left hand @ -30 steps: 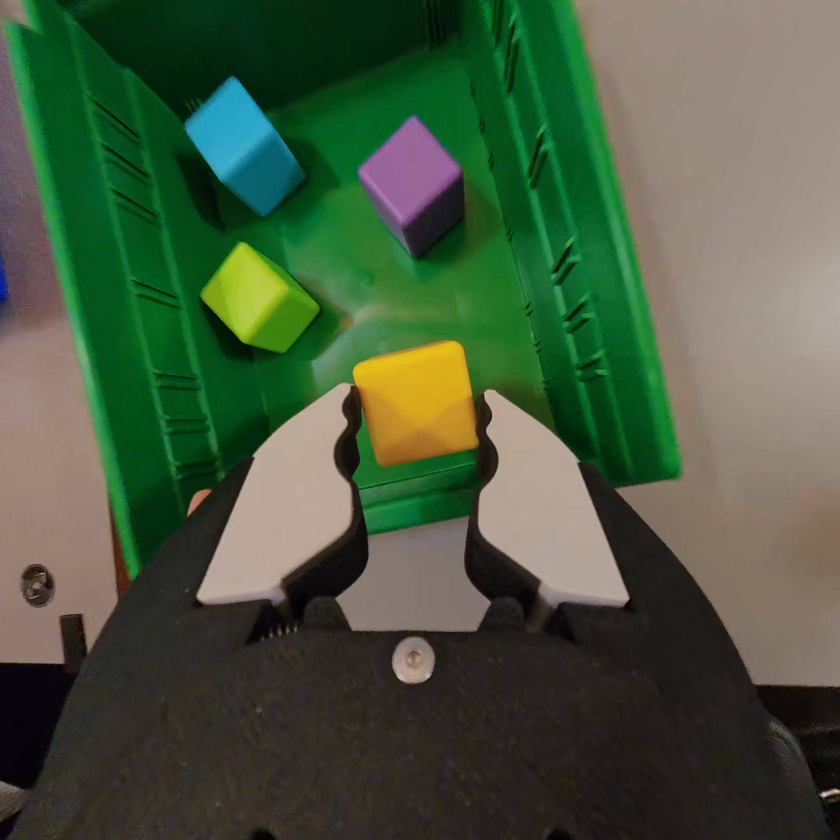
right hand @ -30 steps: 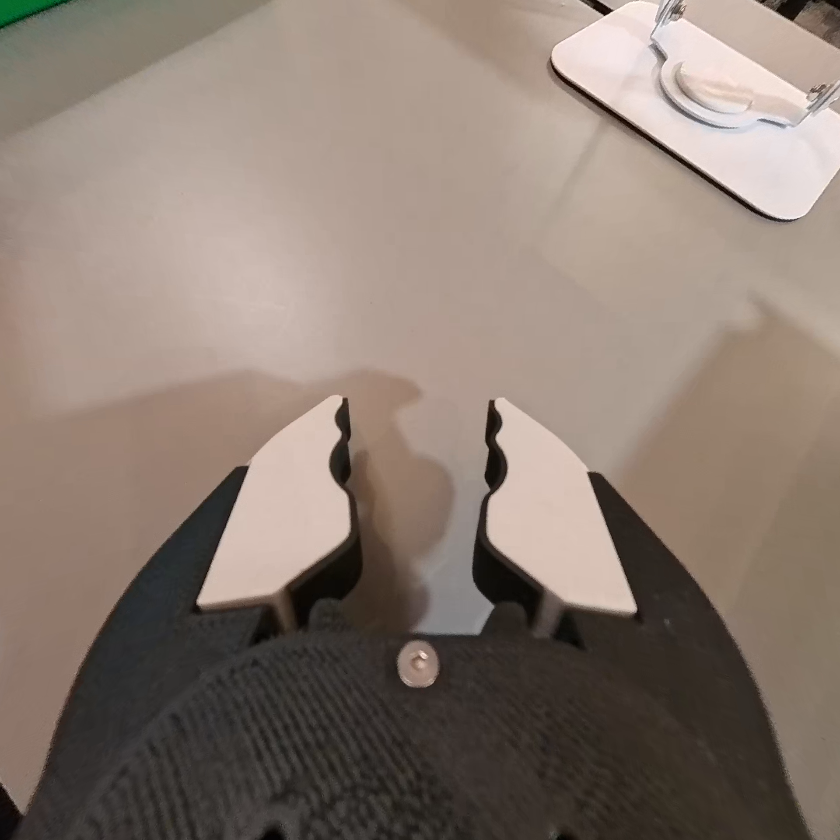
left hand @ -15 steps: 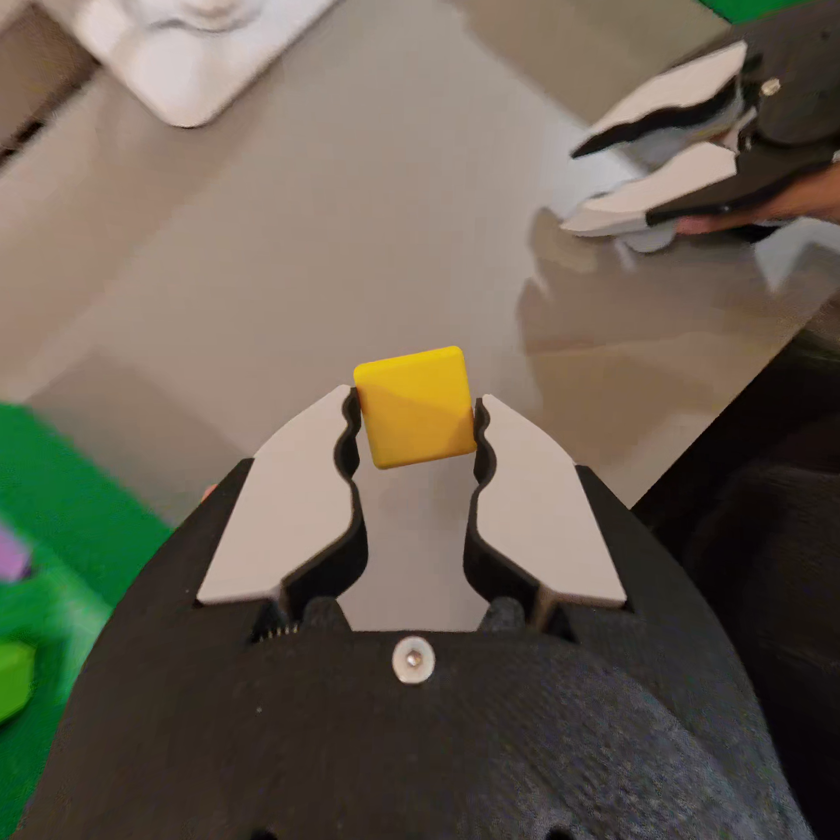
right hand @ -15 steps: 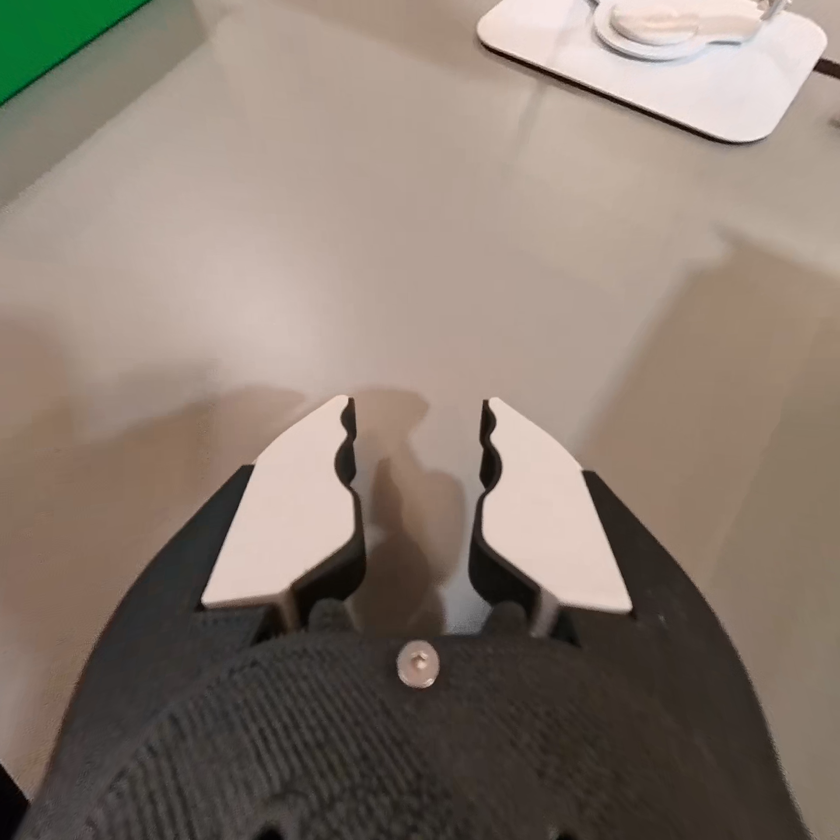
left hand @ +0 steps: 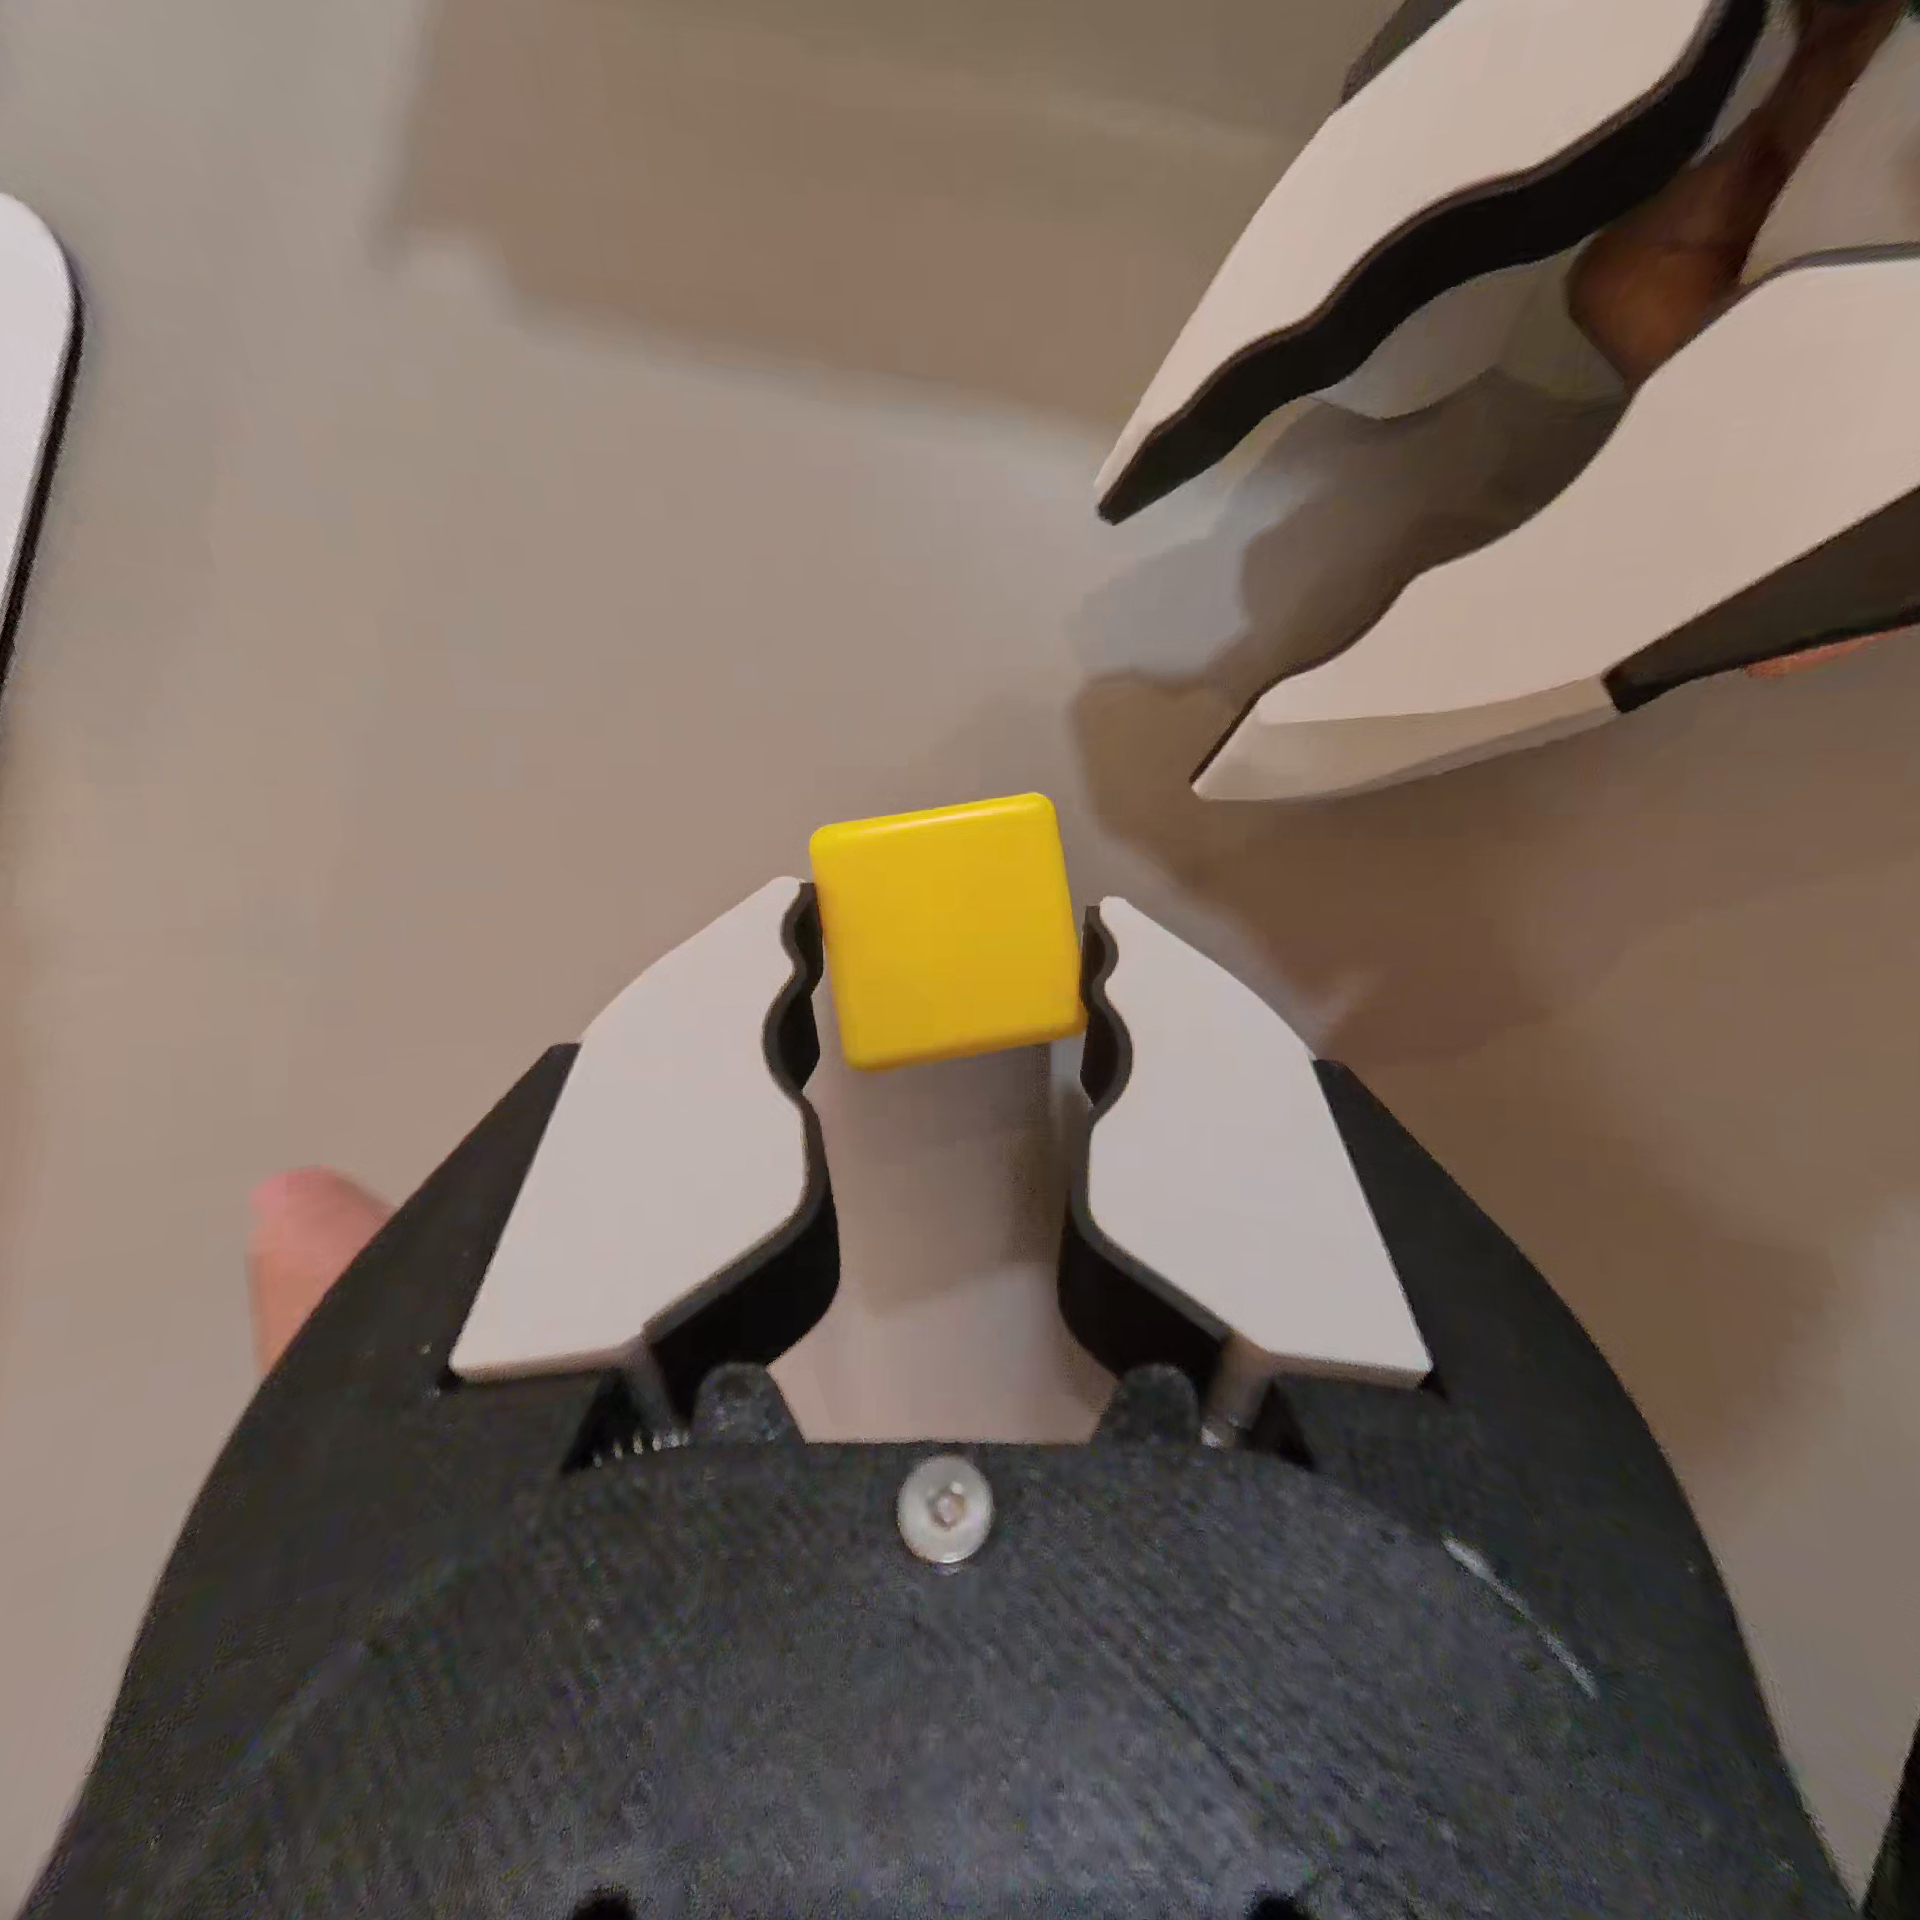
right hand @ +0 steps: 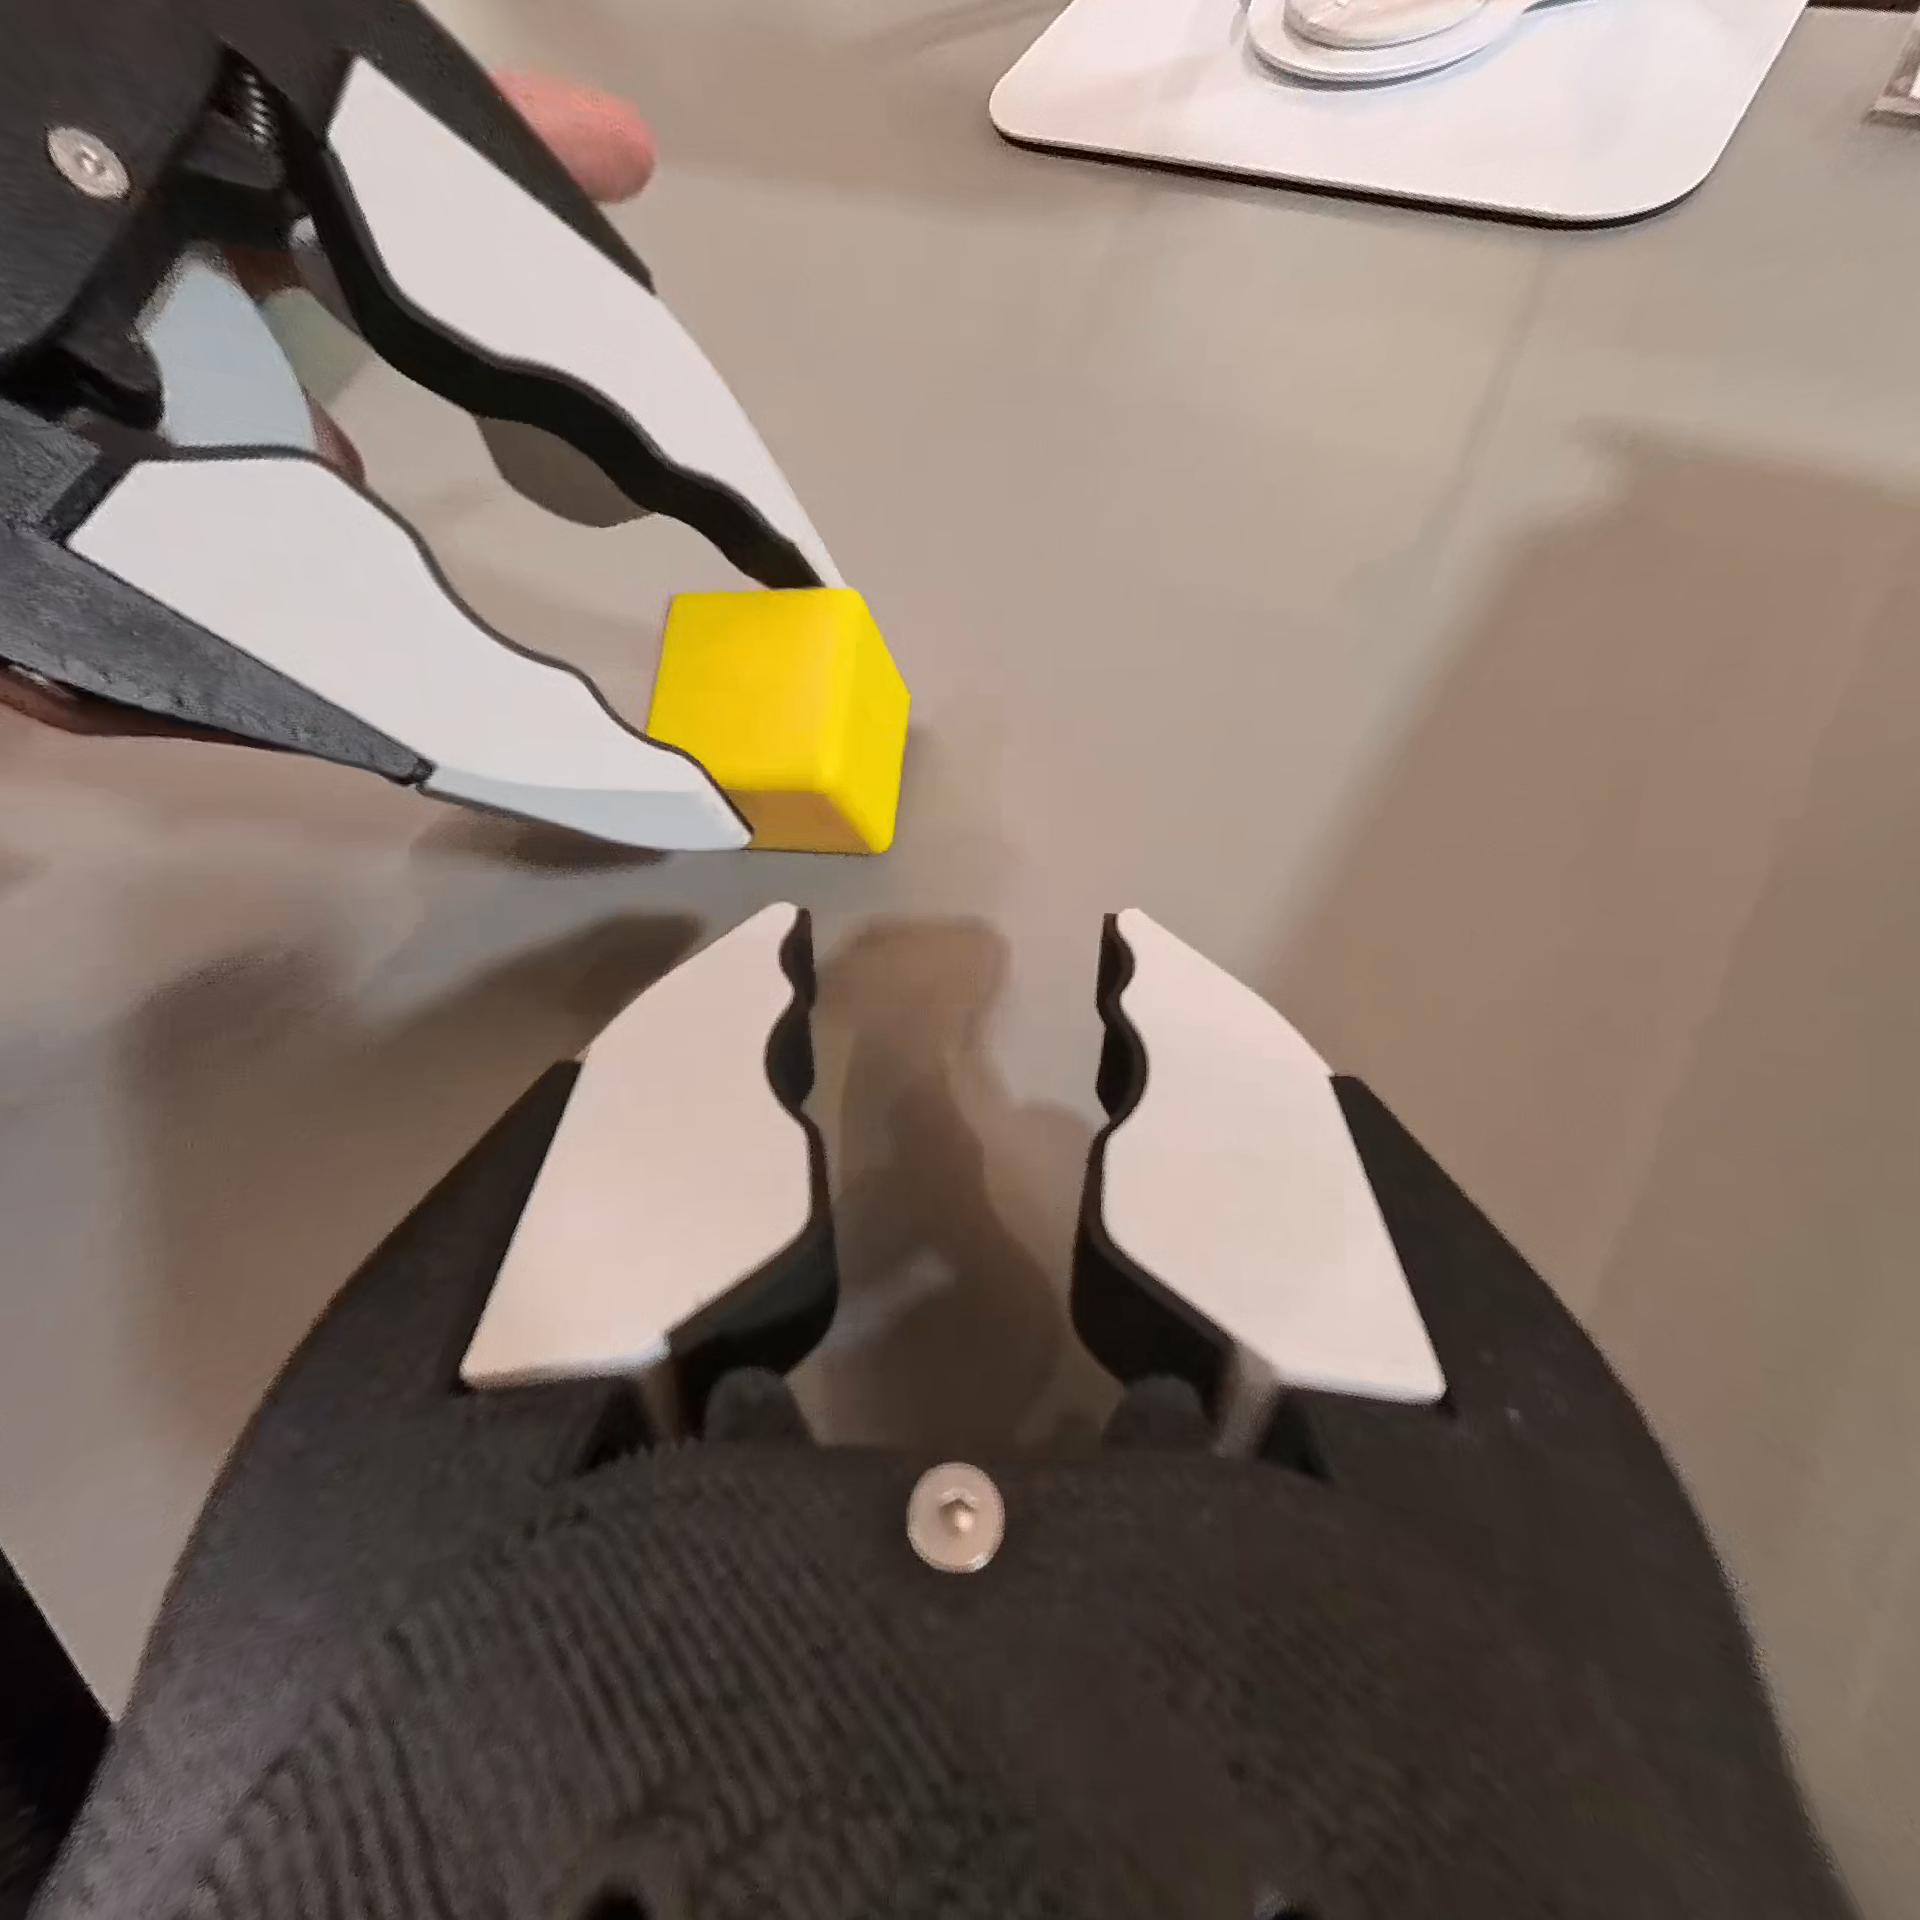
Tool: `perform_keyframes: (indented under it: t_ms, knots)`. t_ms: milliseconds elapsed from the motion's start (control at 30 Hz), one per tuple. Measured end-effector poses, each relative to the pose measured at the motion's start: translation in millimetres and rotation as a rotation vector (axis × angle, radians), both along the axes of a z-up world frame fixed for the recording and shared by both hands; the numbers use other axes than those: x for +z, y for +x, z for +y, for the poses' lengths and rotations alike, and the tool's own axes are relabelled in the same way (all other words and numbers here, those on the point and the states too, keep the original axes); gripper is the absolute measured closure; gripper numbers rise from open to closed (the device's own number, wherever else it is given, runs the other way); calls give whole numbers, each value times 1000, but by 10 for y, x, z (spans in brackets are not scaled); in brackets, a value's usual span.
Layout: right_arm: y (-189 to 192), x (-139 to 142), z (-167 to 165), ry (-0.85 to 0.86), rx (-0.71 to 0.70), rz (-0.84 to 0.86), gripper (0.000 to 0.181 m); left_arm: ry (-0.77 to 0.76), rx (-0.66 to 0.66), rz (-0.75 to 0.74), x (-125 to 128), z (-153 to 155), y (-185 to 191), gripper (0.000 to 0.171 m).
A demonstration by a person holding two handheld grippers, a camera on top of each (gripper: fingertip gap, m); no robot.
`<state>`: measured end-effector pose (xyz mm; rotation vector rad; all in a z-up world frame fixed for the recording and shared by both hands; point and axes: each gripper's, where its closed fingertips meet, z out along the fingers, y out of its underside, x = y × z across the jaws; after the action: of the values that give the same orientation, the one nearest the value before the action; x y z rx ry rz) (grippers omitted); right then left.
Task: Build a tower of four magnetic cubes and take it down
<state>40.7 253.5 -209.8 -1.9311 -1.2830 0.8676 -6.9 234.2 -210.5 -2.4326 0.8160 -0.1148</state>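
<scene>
The grey table (right hand: 1351, 623) carried a white mat (right hand: 1403, 125) at its far edge. The left gripper (left hand: 948, 914), previously over a green bin, now clamped the yellow cube (left hand: 945, 930) low above mid-table. The right gripper (right hand: 954, 920) waited just beside it, jaws apart, empty.

Left tool (left hand: 945, 904) grips yellow cube (left hand: 943, 930); right tool (left hand: 1153, 644) gapes nearby.

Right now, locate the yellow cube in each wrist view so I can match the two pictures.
Left wrist view: yellow cube at centre, clamped between the left gripper tips.
Right wrist view: left of centre, upper half, just beyond the open right gripper.
Shared landmark: white mat, top right there; left edge in the left view.
</scene>
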Motion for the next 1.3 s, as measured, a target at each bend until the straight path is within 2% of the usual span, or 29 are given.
perform_keyframes:
  t_ms: [100,200,233,400,500,600,733,833,967,1167,1300]
  knots:
    - [2,-4,8,-18,-2,4,127,34,-21,32,18,17,8,120]
    - [4,-3,12,-32,-3,9,127,81,2,2,51,-45,36,93]
    - [3,-3,12,-32,-2,10,127,106,21,-26,59,-72,50,90]
    - [-3,-9,-11,-7,7,-3,127,216,238,-97,-10,-76,-102,93]
    - [-12,-20,-38,5,20,-15,127,223,300,-98,-65,-18,-219,99]
    - [-16,-47,-37,-25,25,-23,126,182,295,-62,-156,-72,-302,100]
    - [-5,-50,-3,-94,12,1,128,192,327,-80,-135,-64,-404,101]
    - [-11,-46,-8,-125,22,14,128,170,306,-164,-118,-75,-326,101]
    - [-17,-60,-19,-115,27,1,128,184,317,-126,-138,-67,-375,100]
    - [-16,-69,-13,-131,25,1,128,145,300,-171,-176,-88,-303,100]
    - [-15,-70,-14,-146,27,6,128,127,276,-202,-171,-103,-213,109]
